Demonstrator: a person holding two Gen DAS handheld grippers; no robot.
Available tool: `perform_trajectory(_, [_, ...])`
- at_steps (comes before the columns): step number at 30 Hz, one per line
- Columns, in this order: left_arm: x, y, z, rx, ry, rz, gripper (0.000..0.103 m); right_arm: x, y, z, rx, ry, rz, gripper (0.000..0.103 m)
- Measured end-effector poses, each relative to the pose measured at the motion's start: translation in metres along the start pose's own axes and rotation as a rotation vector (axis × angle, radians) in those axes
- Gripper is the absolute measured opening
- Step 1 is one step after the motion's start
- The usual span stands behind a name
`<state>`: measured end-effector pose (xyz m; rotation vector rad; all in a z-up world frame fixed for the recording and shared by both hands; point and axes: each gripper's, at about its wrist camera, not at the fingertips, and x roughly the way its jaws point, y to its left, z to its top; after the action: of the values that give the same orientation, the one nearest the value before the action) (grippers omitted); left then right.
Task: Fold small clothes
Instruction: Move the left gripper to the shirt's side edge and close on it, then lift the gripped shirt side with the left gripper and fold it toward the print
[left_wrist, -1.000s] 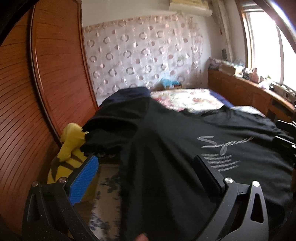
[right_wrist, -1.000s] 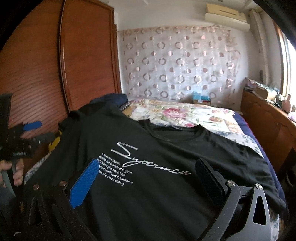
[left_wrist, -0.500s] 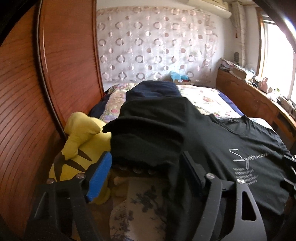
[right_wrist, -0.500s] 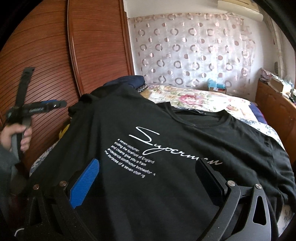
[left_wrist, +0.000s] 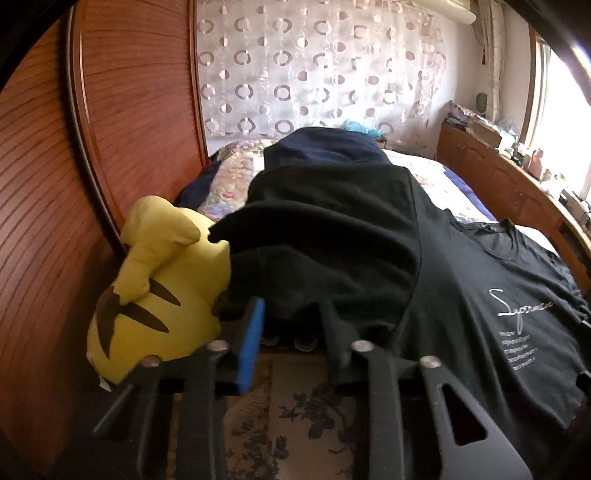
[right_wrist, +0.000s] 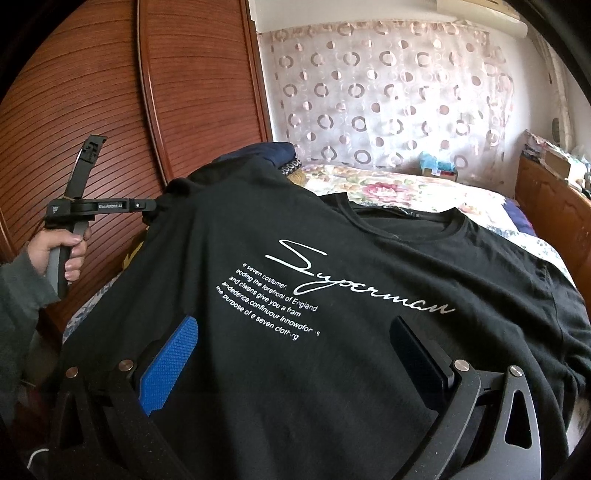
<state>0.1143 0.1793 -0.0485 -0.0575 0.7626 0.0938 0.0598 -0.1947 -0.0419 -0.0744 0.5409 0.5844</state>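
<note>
soft black cotton tee (right_wrist: 332, 295) w/ white script print lies spread over the floral bed quilt (right_wrist: 406, 184). left gripper (left_wrist: 291, 317) jaws just been closing, now narrow around the bunched sleeve hem, can't tell if pads actually pinch it. right gripper (right_wrist: 295, 354) spread wide over the tee, holding nothing. squishy yellow plush (left_wrist: 155, 280) next to ribbed wood wardrobe (left_wrist: 55, 184).
</note>
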Motion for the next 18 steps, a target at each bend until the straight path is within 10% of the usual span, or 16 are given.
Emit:
perform_trajectory(7, [-0.012, -0.003, 0.007, 0.044, -0.032, 0.005, 0.006, 0.004, 0.003, 0.001, 0.005, -0.005, -0.013, 0.103])
perform_trajectory(18, [-0.058, -0.034, 0.041, 0.105, -0.165, -0.038, 0.005, 0.003, 0.002, -0.001, 0.024, -0.009, -0.012, 0.103])
